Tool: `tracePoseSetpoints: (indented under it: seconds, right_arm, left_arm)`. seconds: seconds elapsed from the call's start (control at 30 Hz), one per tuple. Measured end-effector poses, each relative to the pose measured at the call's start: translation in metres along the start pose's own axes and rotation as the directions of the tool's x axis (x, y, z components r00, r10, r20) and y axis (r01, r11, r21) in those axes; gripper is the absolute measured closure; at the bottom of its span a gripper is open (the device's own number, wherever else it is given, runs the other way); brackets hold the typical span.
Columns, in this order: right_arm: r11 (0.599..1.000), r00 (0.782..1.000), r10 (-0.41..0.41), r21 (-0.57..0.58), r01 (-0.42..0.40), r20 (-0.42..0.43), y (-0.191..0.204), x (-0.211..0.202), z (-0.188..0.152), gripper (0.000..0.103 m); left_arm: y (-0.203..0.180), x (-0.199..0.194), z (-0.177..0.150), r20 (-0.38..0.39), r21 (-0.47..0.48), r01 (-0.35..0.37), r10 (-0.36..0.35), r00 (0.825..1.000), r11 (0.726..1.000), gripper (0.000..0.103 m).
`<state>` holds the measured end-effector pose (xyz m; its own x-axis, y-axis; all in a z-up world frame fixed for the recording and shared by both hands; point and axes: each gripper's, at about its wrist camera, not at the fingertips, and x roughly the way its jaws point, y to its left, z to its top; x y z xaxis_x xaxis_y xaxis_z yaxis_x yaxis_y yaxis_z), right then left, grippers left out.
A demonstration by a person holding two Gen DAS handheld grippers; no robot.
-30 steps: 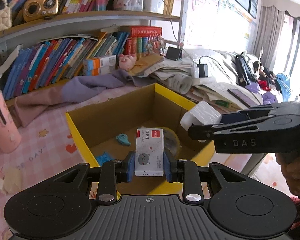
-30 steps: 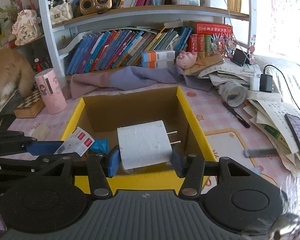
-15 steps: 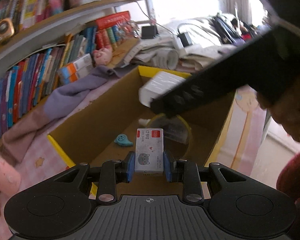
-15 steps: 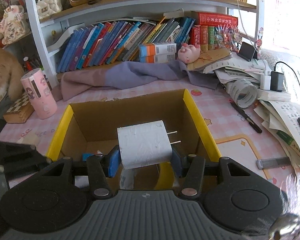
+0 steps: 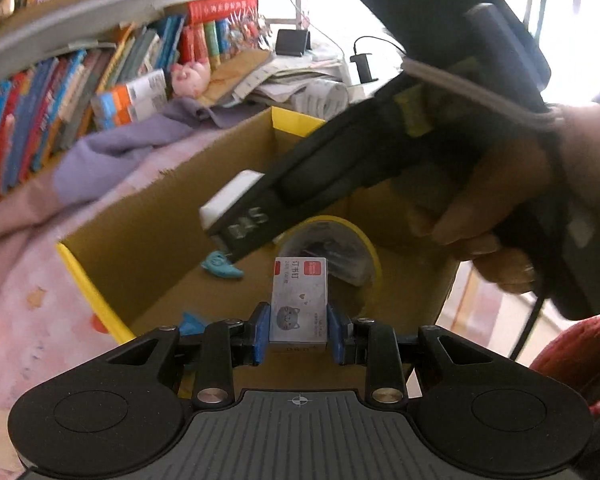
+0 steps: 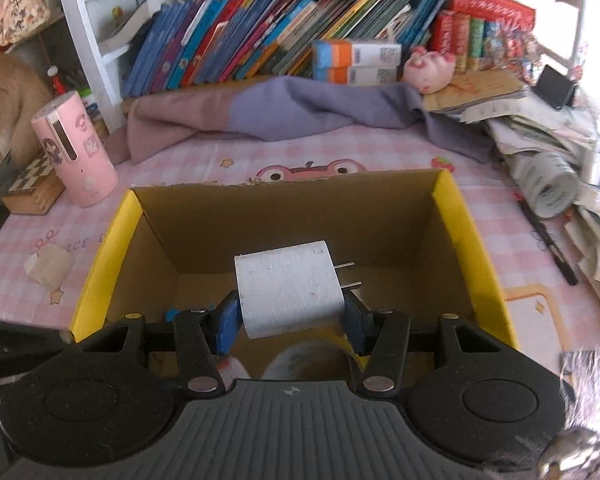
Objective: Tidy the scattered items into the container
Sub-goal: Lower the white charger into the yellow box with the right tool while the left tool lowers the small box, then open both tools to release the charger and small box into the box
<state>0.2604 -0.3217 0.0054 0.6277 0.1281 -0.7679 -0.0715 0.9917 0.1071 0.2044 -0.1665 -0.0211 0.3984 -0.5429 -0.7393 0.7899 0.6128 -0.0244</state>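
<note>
Cardboard box [image 6: 476, 240] with yellow rims sits on a pink checked tabletop [image 6: 340, 152]. The left tool [image 5: 299, 334] clamps a small staple box [image 5: 299, 304] above the box's open top. The right tool [image 6: 291, 316] grips a white plug [image 6: 288, 288], prongs pointing right, also above the box. Inside lie a tape roll [image 5: 340, 248] and a blue clip [image 5: 221, 266]. A hand [image 5: 496, 216] holds the right tool.
</note>
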Motion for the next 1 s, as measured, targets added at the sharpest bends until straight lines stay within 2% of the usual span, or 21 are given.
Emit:
tracePoseSetpoints:
  seconds: [0.23,0.37,0.67,0.9,1.0]
  right_arm:
    - [1.000,0.994,0.011,0.017,-0.009,-0.105,-0.003,0.029,0.009,0.053]
    - [1.000,0.989,0.018,0.022,-0.015,-0.144,-0.004,0.038,0.008,0.053]
    - [0.999,0.980,0.017,0.039,-0.009,-0.199,-0.005,0.047,0.009,0.053]
    - [0.999,0.980,0.032,0.047,-0.023,-0.198,-0.006,0.048,0.008,0.053]
    - [0.998,0.985,0.034,0.051,-0.026,-0.169,-0.007,0.042,0.008,0.054]
  left_arm:
    - [0.015,0.007,0.004,-0.008,-0.089,0.035,-0.036,0.999,0.995,0.074]
    - [0.008,0.015,0.004,-0.042,-0.039,0.027,-0.028,0.999,0.999,0.074]
    - [0.009,0.022,0.005,-0.058,-0.032,0.027,-0.029,0.998,0.999,0.074]
    - [0.007,0.022,0.005,-0.050,-0.030,0.004,-0.005,0.999,1.000,0.072]
    - [0.006,0.019,0.004,-0.042,-0.031,-0.008,0.006,0.999,0.999,0.070]
